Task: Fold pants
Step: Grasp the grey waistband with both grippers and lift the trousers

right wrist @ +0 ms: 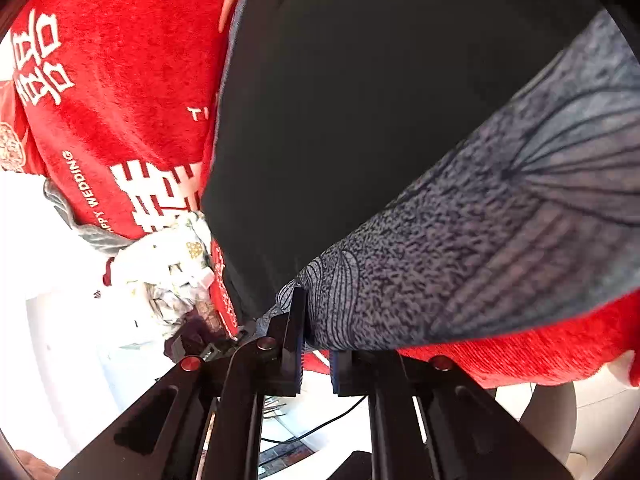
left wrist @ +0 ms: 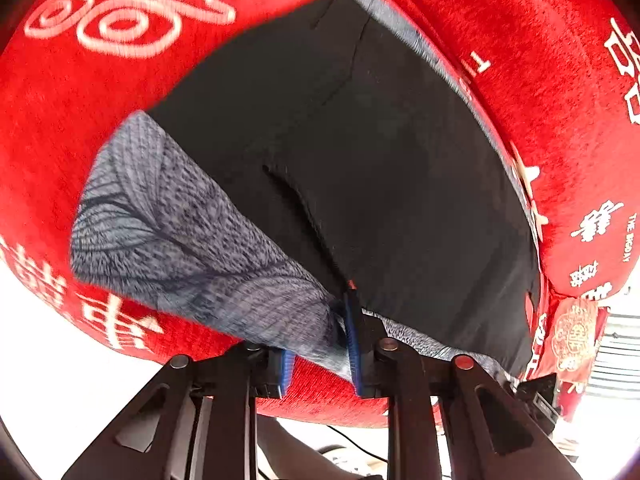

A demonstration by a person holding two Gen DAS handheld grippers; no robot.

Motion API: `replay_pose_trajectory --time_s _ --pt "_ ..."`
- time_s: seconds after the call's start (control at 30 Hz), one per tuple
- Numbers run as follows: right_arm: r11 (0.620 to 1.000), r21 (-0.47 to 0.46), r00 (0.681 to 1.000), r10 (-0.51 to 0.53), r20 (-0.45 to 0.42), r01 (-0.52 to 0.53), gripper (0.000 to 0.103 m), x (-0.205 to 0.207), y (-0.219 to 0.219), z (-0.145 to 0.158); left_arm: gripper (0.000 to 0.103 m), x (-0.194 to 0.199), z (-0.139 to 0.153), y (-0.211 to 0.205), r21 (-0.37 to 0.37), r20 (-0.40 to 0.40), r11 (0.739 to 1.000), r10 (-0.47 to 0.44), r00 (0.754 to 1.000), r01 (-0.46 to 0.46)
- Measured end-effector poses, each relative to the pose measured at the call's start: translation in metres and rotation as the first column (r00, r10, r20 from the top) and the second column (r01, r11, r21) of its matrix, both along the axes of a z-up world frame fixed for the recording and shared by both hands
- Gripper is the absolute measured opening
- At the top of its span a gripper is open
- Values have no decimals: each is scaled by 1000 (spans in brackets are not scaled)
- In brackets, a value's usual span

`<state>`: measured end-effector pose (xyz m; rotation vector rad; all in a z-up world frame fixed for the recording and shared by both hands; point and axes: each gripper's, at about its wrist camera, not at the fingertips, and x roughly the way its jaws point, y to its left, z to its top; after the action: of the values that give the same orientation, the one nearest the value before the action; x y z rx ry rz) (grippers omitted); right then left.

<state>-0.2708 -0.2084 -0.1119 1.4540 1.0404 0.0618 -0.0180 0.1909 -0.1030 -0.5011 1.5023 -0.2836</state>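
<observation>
One pair of pants [left wrist: 360,168] lies flat on the red bed cover [left wrist: 120,140], running away ahead of both tongs, left tongs [left wrist: 320,360] and right tongs [right wrist: 316,356] each clamped on the near grey-print edge, neither hand nearer.

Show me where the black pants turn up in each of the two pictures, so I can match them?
Left wrist view: the black pants fill the centre, their grey patterned lining folded out at lower left, pinched by the left tool.
Right wrist view: the pants fill the top centre, the lining sweeping across the right, pinched by the right tool.
Shared landmark: the red cover with white characters underneath.
</observation>
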Motion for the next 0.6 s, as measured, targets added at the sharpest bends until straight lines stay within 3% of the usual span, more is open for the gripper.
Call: replay_pose_trajectory --time_s 0.17,0.4,0.53,0.6 --pt "996 -67 994 62 87 -56 11 25 -17 44 23 20 45 -23 43 85 998 -43 995 39" --pt "973 -189 971 167 169 -134 10 108 -59 100 23 83 88 -49 16 203 999 -50 978 48" --pt "955 -258 971 188 145 -147 11 170 -82 104 26 137 89 -73 64 273 995 -95 957 80" --pt "950 -278 976 179 125 -139 13 200 -91 95 26 172 75 -87 78 268 993 -108 957 91"
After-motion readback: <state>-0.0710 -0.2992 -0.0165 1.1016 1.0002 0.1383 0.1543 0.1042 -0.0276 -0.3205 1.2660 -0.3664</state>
